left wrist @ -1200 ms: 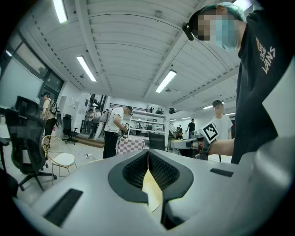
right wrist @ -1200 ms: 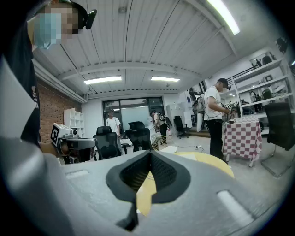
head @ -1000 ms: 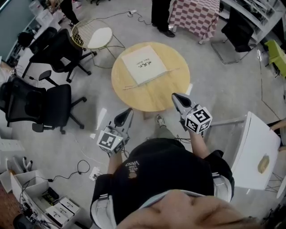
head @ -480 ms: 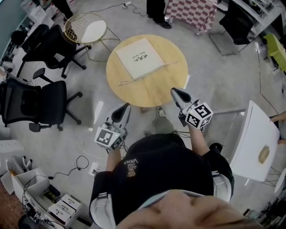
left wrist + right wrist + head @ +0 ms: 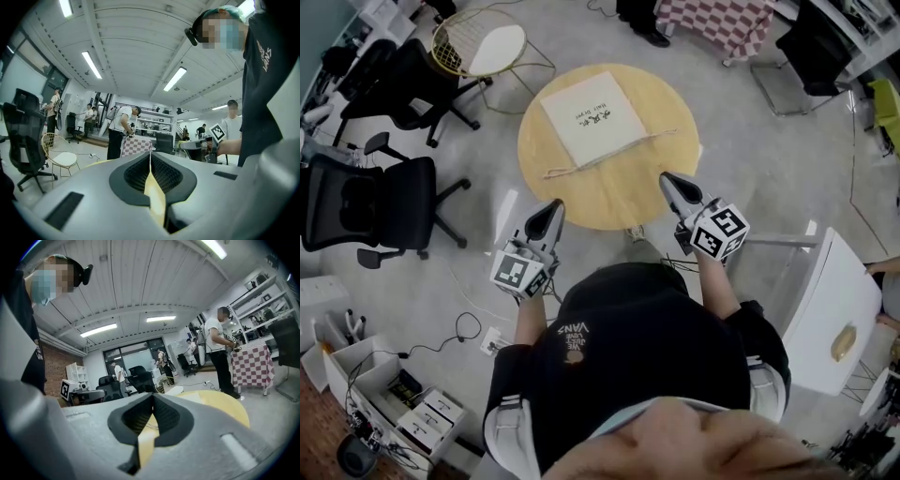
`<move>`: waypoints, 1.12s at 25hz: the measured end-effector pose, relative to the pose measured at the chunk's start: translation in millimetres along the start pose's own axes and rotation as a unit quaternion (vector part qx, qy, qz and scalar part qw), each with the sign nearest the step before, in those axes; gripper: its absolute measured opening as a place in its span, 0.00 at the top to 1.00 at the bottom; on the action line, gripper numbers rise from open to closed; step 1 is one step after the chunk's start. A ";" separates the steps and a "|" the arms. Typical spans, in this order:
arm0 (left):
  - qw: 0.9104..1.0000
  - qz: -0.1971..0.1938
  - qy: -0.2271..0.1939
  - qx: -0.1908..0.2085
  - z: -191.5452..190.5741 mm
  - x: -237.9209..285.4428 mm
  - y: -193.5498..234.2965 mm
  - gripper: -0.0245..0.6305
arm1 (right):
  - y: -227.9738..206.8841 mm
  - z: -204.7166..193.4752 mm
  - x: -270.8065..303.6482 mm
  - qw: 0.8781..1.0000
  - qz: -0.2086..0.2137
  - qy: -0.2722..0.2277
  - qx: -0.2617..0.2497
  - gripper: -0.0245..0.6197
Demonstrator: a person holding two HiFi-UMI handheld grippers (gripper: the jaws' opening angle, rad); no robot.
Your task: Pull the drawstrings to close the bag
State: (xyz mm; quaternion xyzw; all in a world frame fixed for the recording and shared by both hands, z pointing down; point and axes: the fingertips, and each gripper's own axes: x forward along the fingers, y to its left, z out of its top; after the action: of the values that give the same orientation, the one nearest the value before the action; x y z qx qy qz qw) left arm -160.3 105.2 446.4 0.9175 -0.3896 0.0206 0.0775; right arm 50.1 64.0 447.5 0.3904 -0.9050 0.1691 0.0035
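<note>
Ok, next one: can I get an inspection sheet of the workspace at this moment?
Surface: round wooden table, bare apart from the bag.
Job's things: flat pale bag on the table; drawstrings trailing loose along its near edge, untouched.
Clutter: nothing seen on the table.
Grippers: left gripper and right gripper both shut and empty, near the table's near edge, short of the bag.
Cables: loose cable on the floor.
Surroundings: office chairs, wire chair, boxes, checked cloth.
</note>
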 end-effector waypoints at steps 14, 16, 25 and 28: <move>1.000 0.022 -0.002 -0.021 -11.3 72.4 41.0 0.95 | -81.7 0.0 57.4 0.999 0.031 0.034 0.000 0.96; 0.999 0.027 0.001 -0.026 -14.2 79.6 44.1 0.95 | -93.0 0.6 64.4 0.999 0.037 0.036 -0.008 0.96; 0.998 0.058 0.017 -0.037 -25.5 96.8 53.9 0.95 | -148.1 -6.3 96.9 0.993 0.079 0.069 -0.061 0.96; 0.997 0.062 0.024 -0.038 -32.1 102.8 53.6 0.95 | -166.5 -16.2 106.5 0.988 0.093 0.090 -0.081 0.96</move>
State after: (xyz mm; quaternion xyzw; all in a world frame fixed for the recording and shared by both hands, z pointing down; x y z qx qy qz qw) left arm -126.6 0.4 494.9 0.8871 -0.4444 0.0326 0.1206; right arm 91.9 -112.3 528.0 0.2862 -0.9440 0.1295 0.1009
